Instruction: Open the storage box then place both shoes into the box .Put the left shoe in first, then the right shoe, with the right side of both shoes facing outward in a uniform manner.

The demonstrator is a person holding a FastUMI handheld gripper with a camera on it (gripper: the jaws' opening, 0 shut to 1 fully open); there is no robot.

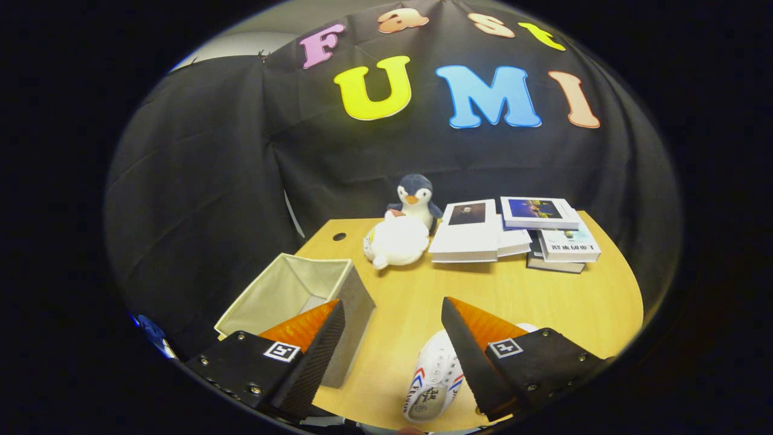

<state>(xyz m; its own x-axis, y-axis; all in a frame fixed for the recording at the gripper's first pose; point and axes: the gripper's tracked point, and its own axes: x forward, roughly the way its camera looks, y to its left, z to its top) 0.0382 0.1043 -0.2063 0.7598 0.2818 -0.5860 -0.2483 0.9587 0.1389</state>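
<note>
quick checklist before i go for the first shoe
1. Storage box open, top facing up: ok.
2. Box inside free of other things: ok as far as visible.
3. Gripper fingers spread, holding nothing: ok.
4. Shoe within the fingers' line: partly, it lies beside the right finger.
5. Is it the left shoe: cannot tell.
6. Second shoe located: cannot tell.

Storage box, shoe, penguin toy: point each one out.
storage box (288,289), gripper view, inner wall.
shoe (436,374), gripper view, white upper between the open fingers.
penguin toy (415,194), gripper view, head.
</note>
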